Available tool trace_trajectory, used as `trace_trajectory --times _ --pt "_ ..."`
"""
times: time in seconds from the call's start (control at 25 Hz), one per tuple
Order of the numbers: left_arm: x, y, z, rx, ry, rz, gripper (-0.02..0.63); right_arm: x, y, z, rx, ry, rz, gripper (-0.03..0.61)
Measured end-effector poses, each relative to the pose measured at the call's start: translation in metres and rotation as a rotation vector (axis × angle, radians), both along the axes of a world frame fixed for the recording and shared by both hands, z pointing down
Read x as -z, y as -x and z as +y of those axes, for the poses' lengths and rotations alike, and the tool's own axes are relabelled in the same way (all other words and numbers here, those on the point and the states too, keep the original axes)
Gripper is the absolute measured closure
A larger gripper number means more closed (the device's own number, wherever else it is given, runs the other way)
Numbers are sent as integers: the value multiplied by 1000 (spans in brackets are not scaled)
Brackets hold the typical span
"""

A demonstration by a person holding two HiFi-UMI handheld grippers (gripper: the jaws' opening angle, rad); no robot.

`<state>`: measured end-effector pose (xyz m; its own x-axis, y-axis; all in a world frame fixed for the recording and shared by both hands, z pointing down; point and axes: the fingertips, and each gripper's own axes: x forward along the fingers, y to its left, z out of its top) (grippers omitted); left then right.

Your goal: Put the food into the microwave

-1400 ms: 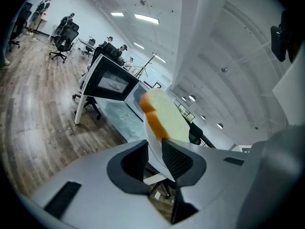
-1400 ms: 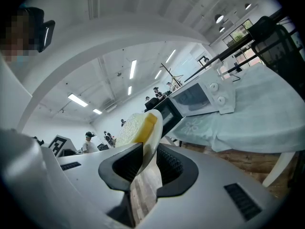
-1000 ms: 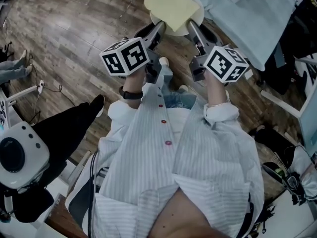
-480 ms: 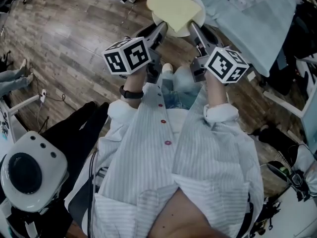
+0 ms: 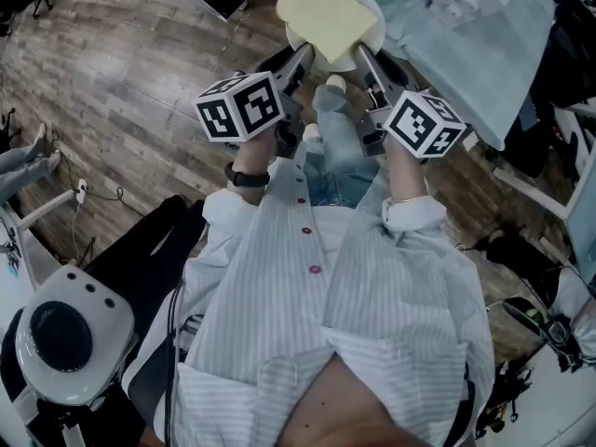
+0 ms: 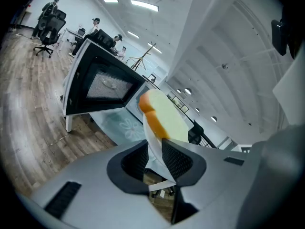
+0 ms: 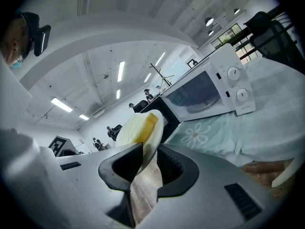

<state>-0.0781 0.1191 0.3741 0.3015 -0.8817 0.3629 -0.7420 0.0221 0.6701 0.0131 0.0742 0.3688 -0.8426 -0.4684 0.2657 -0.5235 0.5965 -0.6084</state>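
Left gripper (image 6: 153,151) jaws narrow, clamped on rim of round white plate (image 5: 374,15), right gripper (image 7: 148,160) likewise on opposite rim, pale yellow orange-crusted bread slice (image 5: 324,12) on plate between grippers, white open-doored microwave oven (image 7: 209,95) ahead on pale green flower-print tablecloth (image 7: 224,135)

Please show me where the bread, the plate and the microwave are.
bread (image 5: 326,12), head view, middle of its top face
plate (image 5: 371,0), head view, bare right rim
microwave (image 7: 237,83), right gripper view, white control panel
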Motion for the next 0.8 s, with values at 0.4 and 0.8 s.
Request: trace_trajectory --times 0.4,0.8 --pt "-9 15 -82 -24 22 8 520 -9 13 -81 -27 30 14 477" --pt "-19 26 -151 -18 52 16 520 -21 26 -150 -17 67 20 477"
